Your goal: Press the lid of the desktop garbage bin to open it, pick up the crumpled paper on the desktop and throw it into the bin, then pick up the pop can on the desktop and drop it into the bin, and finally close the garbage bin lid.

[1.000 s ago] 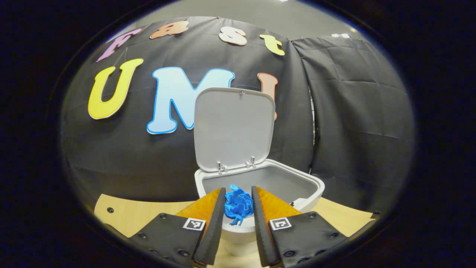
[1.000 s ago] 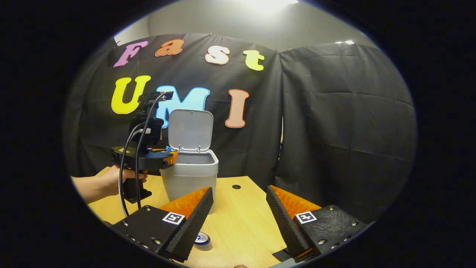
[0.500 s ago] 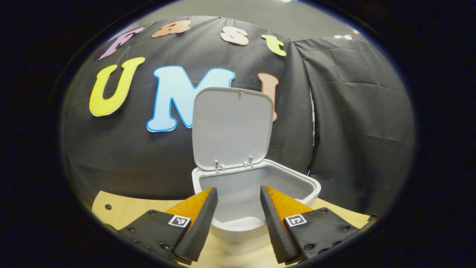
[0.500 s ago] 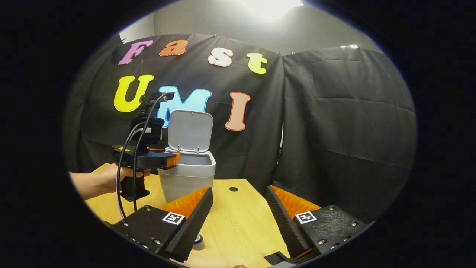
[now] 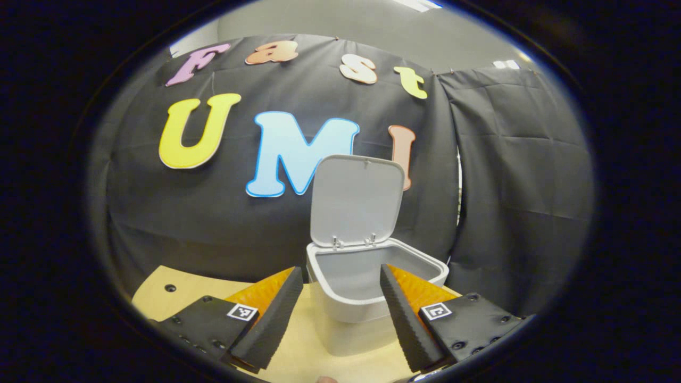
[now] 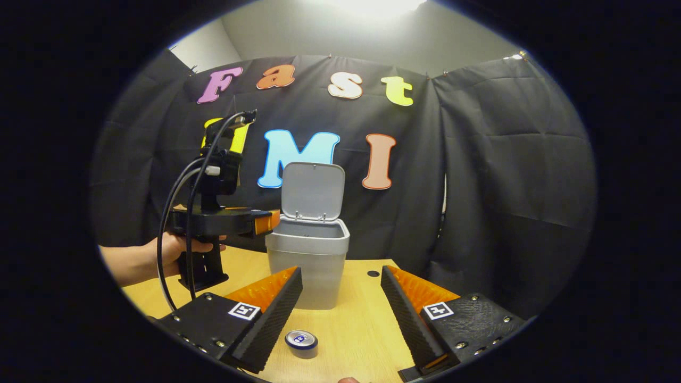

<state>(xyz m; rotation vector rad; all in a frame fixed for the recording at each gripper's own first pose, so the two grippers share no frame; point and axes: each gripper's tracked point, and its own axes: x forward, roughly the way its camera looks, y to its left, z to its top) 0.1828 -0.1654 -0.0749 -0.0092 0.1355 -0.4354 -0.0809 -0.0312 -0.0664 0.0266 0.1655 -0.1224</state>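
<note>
- Pop can [image 6: 301,340] stands upright on the counter [image 6: 362,324], just ahead of the right claw [image 6: 340,314], in front of the bin [image 6: 308,263] – prob. light, thin-walled, slick (dents if squeezed hard), so take it across the side wall, mid-height.
- Right claw: wide open, empty.
- Left claw [image 5: 340,308]: also wide open, empty.
- Vs 1 s ago: blue paper gone from left claw (dropped in the bin, by the look of it); the claw has backed off; lid [image 5: 357,199] still up.
</note>
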